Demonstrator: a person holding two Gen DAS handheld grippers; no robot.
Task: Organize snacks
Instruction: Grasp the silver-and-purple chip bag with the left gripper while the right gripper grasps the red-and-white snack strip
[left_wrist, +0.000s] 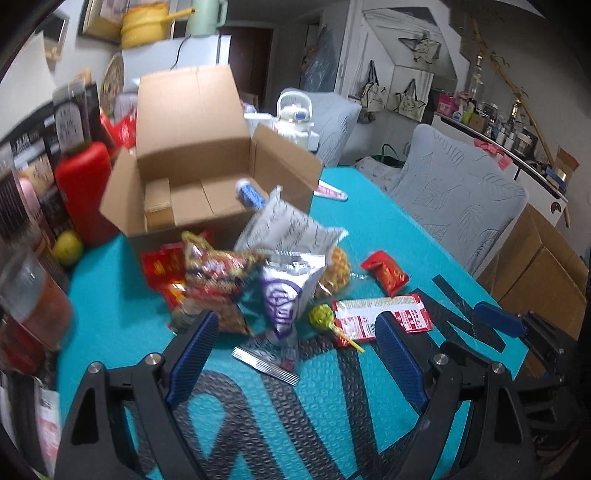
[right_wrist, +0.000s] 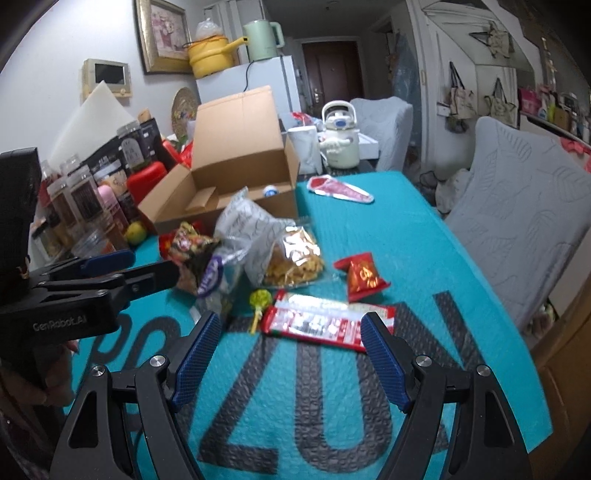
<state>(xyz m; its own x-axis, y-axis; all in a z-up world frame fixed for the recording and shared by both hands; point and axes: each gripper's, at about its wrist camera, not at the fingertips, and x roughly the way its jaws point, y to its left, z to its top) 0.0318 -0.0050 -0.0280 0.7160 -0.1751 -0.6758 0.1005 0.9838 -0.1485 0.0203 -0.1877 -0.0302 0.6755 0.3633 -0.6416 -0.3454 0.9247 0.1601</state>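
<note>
A pile of snack packets lies on the teal mat (left_wrist: 388, 229) before an open cardboard box (left_wrist: 192, 166): a silver-grey pouch (left_wrist: 291, 232), a purple-and-white packet (left_wrist: 284, 295), a dark multicoloured bag (left_wrist: 214, 280), a green lollipop (left_wrist: 323, 317), a flat red-and-white wrapper (right_wrist: 325, 323) and a small red packet (right_wrist: 364, 275). My left gripper (left_wrist: 295, 350) is open just short of the purple packet, holding nothing. My right gripper (right_wrist: 291, 347) is open just short of the red-and-white wrapper, also holding nothing. A blue-and-white item (left_wrist: 251, 192) lies inside the box.
Jars and a red container (left_wrist: 88, 192) crowd the left edge, with a yellow-green fruit (left_wrist: 68, 247) beside them. A bag of yellow crisps (right_wrist: 295, 258) lies in the pile. A white kettle (right_wrist: 340, 136) stands behind the box. Grey-covered chairs (right_wrist: 517, 214) line the right side.
</note>
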